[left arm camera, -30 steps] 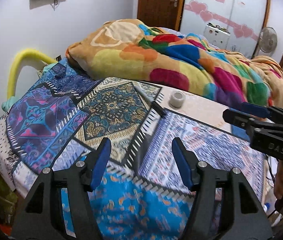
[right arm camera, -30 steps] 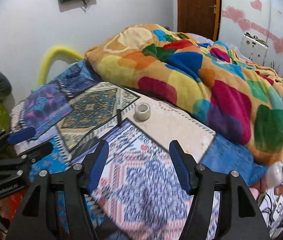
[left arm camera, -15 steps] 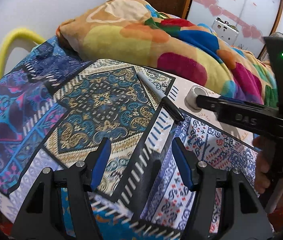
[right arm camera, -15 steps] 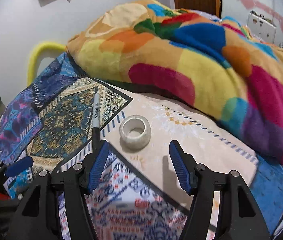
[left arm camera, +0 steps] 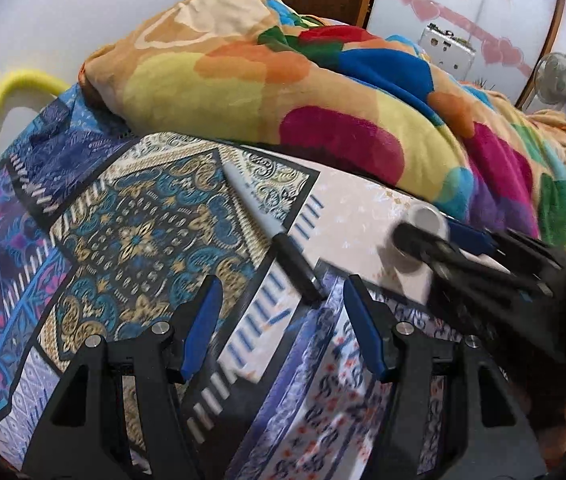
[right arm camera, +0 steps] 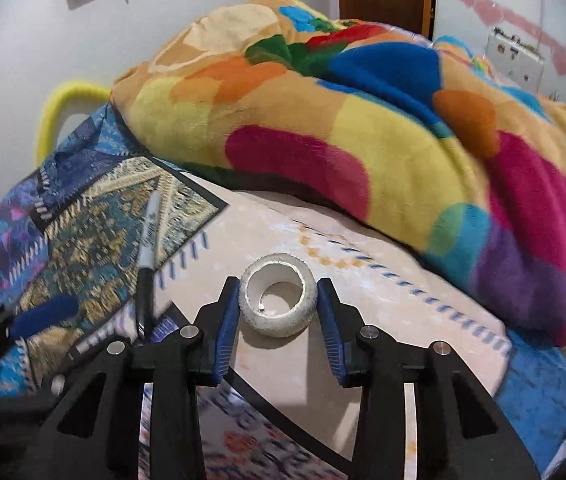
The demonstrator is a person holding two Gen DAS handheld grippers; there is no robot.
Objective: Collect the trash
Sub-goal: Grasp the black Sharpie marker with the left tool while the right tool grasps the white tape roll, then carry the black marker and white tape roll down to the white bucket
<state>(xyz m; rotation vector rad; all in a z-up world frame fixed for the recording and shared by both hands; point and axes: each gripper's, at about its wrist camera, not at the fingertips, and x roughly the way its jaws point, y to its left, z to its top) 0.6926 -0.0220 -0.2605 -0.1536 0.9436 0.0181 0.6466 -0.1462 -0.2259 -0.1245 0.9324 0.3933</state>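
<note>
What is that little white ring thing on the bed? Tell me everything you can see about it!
The white ring looks like a nearly used-up roll of tape: a short, fat hoop with a rough, whitish outside and a smooth, hollow middle. It lies flat, hole facing up, on the pale patch of the bedspread, right of the marker. The right gripper has a blue finger on each side of it, very close; whether they are squeezing it yet cannot be told.

White tape roll (right arm camera: 279,300), grey-and-black marker (left arm camera: 271,236), rainbow-blotched blanket (right arm camera: 363,120), blue patchwork bedspread (left arm camera: 123,240).
</note>
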